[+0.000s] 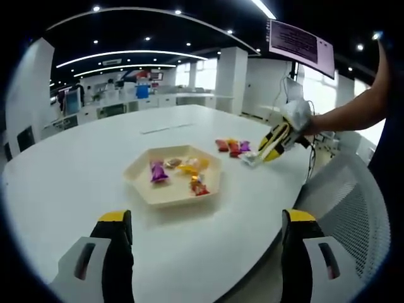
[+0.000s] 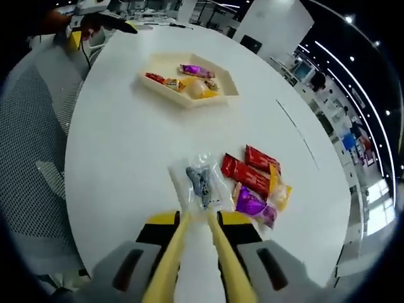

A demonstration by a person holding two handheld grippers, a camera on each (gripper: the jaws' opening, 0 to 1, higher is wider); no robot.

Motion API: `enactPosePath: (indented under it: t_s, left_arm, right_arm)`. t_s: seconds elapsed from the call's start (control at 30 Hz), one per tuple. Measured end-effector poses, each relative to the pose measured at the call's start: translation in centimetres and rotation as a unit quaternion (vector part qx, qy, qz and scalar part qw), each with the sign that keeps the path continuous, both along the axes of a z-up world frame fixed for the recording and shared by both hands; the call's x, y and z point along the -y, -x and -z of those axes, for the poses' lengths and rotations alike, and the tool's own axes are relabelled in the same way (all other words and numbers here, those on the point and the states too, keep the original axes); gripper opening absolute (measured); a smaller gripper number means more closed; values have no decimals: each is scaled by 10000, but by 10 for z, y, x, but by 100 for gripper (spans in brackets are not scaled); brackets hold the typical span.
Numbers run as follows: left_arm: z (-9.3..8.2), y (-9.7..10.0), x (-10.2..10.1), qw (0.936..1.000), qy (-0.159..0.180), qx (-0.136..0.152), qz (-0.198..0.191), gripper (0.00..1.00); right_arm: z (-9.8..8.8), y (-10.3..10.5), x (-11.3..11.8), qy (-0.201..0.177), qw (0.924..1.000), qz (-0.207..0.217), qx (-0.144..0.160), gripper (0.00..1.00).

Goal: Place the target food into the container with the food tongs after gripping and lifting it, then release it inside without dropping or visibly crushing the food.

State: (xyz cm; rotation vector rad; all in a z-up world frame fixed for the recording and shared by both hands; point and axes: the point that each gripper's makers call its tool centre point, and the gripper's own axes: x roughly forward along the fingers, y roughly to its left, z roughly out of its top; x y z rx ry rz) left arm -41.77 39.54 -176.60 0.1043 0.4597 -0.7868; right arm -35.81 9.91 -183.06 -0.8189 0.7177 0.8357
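Note:
My right gripper [image 2: 201, 221] is shut on a pair of yellow food tongs [image 2: 173, 252]. The tong tips stand slightly apart at the near edge of a clear packet [image 2: 201, 182] with a dark snack inside, which lies flat on the white table [image 2: 126, 139]. Beside it lie two red packets [image 2: 247, 172], a purple one [image 2: 255, 206] and a yellow one [image 2: 281, 192]. The cream hexagonal tray [image 1: 144, 189] holds several wrapped snacks. It lies beyond my left gripper [image 1: 205, 218], which is open and holds nothing. The left gripper view also has the right gripper [image 1: 278, 139], held by a person's arm.
A grey mesh chair [image 1: 356, 202] stands at the table's edge on the person's side. Beyond the table is an open office with desks, columns and a hanging screen [image 1: 300, 44]. The left gripper [image 2: 95, 22] appears far off, past the tray.

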Motion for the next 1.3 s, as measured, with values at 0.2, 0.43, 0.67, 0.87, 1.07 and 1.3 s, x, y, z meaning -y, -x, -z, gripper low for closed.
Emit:
enactPosePath:
  t_s: [0.2, 0.43, 0.67, 0.87, 1.07, 1.3]
  left_arm:
    - [0, 0, 0, 10000, 7, 0, 1, 95]
    - [0, 0, 1, 10000, 1, 1, 21, 95]
    - [0, 1, 1, 10000, -2, -3, 23, 95]
    - [0, 1, 1, 10000, -4, -6, 28, 95]
    - [0, 0, 1, 10000, -13, 2, 27, 95]
    - [0, 1, 1, 10000, -21, 0, 51, 95]
  right_arm:
    - [-5, -5, 6, -345, 9944, 915, -412, 13]
    - [-13, -11, 7, -373, 9934, 1009, -406, 12]
    - [-31, -12, -5, -964, 9856, 1223, -656, 11]
    - [-46, -8, -22, -1627, 9730, 1294, -1004, 12]
    - [-43, 4, -21, -1363, 9808, 1027, -947, 12]
    - [-45, 2, -20, -1449, 9785, 1173, -881, 12]
